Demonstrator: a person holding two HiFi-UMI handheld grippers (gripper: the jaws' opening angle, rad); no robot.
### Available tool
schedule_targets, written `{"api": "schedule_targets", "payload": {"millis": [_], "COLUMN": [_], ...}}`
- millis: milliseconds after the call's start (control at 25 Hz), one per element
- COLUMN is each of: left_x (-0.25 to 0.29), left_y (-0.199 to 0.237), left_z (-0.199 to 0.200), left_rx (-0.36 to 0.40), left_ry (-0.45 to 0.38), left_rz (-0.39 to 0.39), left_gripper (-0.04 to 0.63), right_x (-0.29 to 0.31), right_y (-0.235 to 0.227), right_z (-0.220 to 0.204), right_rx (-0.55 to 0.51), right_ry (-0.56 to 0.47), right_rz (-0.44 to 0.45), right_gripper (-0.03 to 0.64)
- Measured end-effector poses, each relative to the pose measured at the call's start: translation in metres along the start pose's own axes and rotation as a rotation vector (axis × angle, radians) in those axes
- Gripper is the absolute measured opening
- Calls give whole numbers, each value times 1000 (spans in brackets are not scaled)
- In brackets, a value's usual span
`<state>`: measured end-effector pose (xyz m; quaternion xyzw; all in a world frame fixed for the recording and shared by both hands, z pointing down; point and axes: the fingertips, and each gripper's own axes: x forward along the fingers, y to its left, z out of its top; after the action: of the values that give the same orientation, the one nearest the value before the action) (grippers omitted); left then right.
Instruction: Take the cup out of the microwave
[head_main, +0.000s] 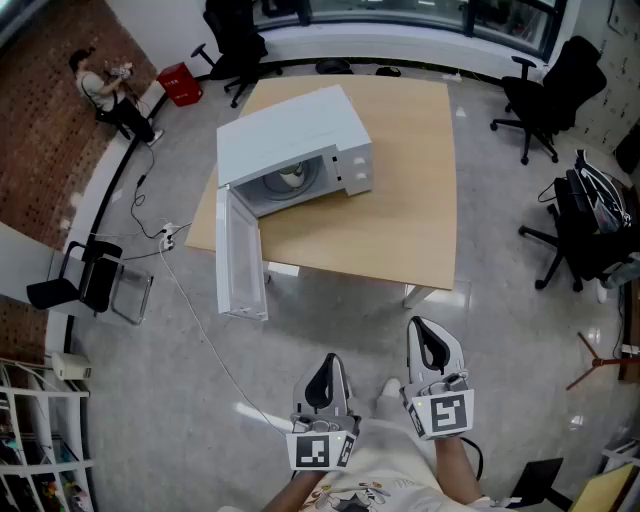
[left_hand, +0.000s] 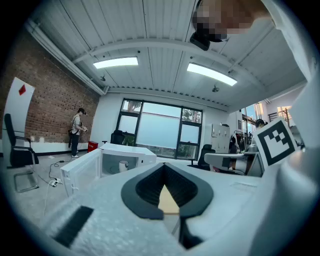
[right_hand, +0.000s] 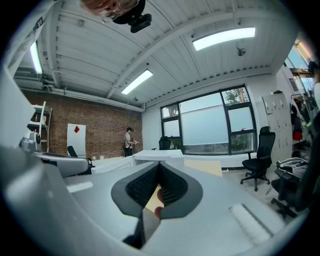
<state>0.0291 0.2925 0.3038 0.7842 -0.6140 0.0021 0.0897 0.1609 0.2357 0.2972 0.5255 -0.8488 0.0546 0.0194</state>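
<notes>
A white microwave (head_main: 290, 135) stands on the left part of a wooden table (head_main: 400, 200), its door (head_main: 242, 255) swung open toward me. Inside it sits a pale cup (head_main: 292, 178). In the left gripper view the open microwave (left_hand: 131, 151) lies ahead to the left, with the cup (left_hand: 123, 166) in its cavity. My left gripper (head_main: 325, 372) and right gripper (head_main: 432, 342) hang over the floor well short of the table, both shut and holding nothing. The left gripper's jaws (left_hand: 163, 166) and the right gripper's jaws (right_hand: 160, 165) meet at their tips.
Black office chairs (head_main: 545, 95) stand right of the table and another (head_main: 232, 40) behind it. A folding chair (head_main: 90, 285) and a white cable (head_main: 200, 330) are on the floor at left. A person (head_main: 105, 90) stands by the brick wall near a red box (head_main: 180, 84).
</notes>
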Motion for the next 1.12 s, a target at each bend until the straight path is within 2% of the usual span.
{"api": "schedule_targets", "payload": {"millis": [200, 600, 840, 920, 1120], "left_x": [-23, -39, -41, -41, -34], "left_y": [4, 39, 40, 36, 22], "left_z": [4, 0, 0, 0, 0], "left_rx": [-1, -30, -38, -38, -29], "left_ry": [5, -2, 0, -4, -7], "left_rz": [-6, 50, 71, 79, 101], "left_gripper": [-2, -2, -2, -2, -2], "right_x": [-10, -8, -13, -15, -21], "right_y": [26, 64, 61, 55, 32], "right_z": [-4, -4, -3, -4, 0], "right_rx": [13, 39, 59, 66, 62], "right_ry": [21, 8, 4, 4, 1], "right_rz": [17, 78, 85, 90, 96], "right_gripper": [5, 6, 9, 49, 48]}}
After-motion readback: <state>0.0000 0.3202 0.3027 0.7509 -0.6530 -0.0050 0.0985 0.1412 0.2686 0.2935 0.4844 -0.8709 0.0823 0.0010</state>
